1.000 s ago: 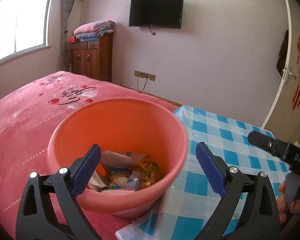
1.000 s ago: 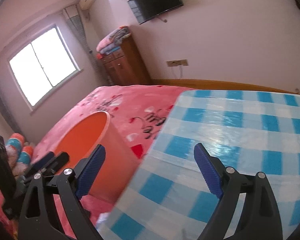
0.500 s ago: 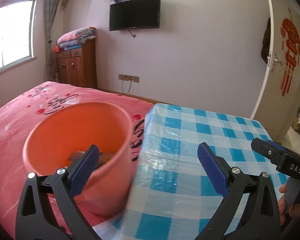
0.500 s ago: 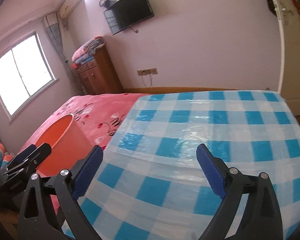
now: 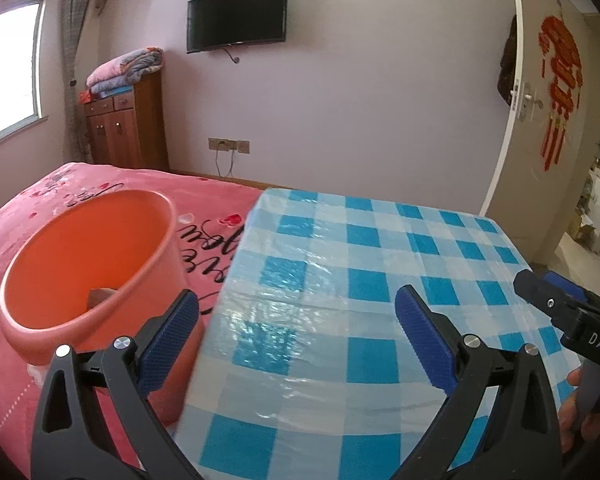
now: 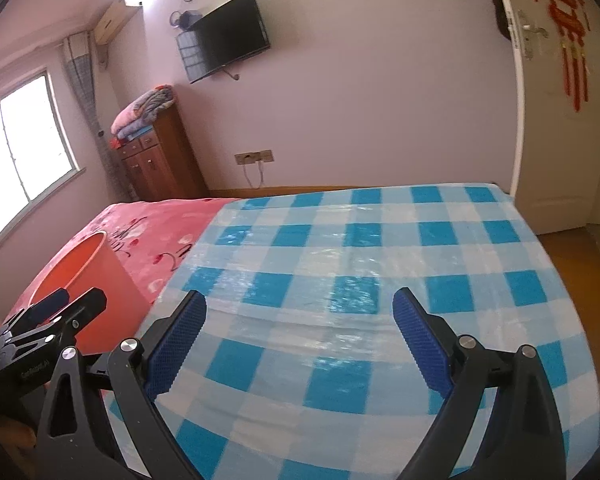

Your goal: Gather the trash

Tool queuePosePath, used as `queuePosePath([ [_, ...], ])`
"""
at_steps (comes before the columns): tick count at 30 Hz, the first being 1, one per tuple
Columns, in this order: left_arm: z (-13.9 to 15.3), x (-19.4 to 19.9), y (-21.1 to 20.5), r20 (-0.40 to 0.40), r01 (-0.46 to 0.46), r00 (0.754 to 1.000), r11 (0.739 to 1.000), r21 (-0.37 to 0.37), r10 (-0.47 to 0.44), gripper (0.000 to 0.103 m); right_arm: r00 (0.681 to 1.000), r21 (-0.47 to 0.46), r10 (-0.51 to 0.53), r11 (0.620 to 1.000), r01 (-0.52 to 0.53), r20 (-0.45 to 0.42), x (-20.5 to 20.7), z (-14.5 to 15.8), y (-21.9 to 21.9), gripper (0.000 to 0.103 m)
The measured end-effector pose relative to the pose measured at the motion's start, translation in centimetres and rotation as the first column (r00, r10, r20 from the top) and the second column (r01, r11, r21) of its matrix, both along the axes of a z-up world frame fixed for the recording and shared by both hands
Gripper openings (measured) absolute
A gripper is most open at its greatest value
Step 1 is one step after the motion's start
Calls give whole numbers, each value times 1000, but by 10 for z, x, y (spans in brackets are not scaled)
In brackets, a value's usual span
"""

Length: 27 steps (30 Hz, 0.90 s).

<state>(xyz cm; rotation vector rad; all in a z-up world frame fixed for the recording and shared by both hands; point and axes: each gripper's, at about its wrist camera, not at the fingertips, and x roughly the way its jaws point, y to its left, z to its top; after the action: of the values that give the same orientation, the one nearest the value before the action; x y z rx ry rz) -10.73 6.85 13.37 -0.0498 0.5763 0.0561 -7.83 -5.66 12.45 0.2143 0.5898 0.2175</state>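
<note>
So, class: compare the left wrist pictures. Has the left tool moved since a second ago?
Yes. The left tool has swung right: the orange bucket, once centred between its fingers, now sits at the left, with the checked tablecloth ahead.

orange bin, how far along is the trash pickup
Done: the orange bin already has some scrap in it, though most of its inside is hidden. In hand: nothing, left gripper and right gripper both have jaws open and empty. Left: no trash shows on the checked tablecloth, so possibly nothing remains.
</note>
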Motion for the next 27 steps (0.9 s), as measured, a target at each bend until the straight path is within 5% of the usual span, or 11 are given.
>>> queuePosePath([
  [27,-10,-3,-108,-29,193,981,980,50,-192,99,974,-128,-225,966,223,3,-51,-17,-86,93],
])
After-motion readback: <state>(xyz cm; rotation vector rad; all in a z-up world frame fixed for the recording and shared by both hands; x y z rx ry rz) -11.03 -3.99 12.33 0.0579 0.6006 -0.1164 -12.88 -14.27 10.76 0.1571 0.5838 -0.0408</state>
